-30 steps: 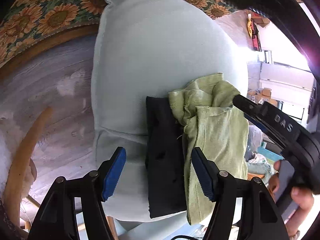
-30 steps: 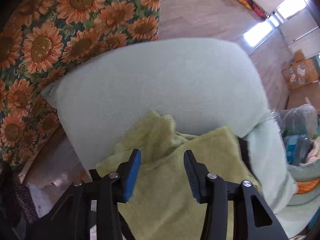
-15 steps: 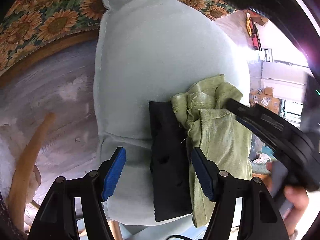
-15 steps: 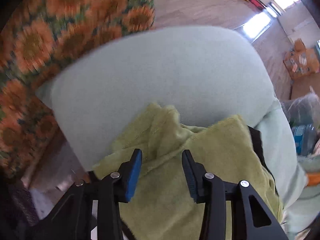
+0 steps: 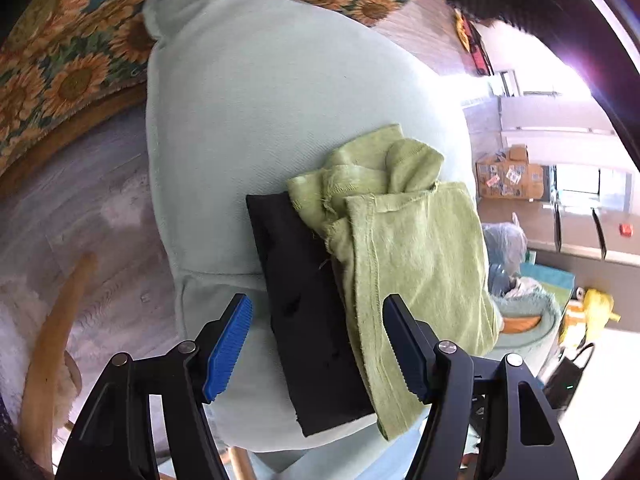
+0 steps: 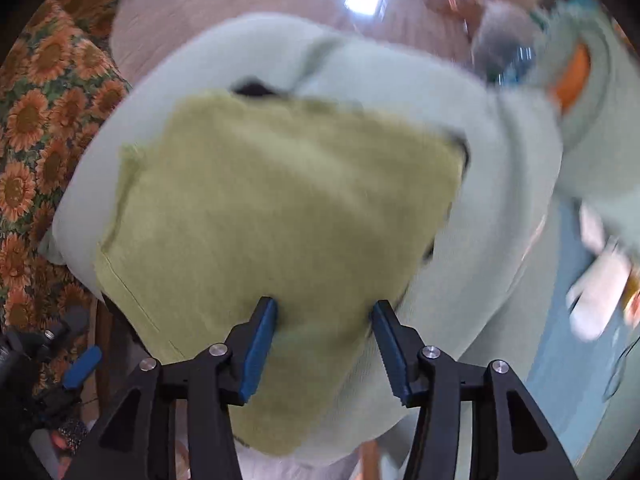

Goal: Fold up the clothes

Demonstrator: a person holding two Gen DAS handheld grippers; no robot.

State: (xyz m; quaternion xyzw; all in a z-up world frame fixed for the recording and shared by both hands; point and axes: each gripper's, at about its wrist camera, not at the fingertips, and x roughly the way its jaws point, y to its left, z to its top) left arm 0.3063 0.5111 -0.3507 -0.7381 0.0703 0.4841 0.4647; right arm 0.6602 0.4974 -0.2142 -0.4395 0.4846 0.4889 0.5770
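Lying on the pale mint-green fabric cushion (image 5: 256, 128), the crumpled light-green woven cloth (image 5: 404, 240) overlaps the right part of a folded black cloth (image 5: 304, 304), whose left strip shows bare. Near the cushion's lower edge, the left hand-held gripper (image 5: 316, 344) hangs with its blue-padded jaws spread and nothing between them. Above the cushion, the right hand-held gripper (image 6: 324, 340) points down at the green cloth, jaws opening and empty. Behind the cushion lies a sunflower-patterned fabric (image 5: 72, 76).

Each hand-held gripper (image 5: 316, 344) (image 6: 324, 338) has black skeletal fingers, ribbed blue pads and silver pivot screws.
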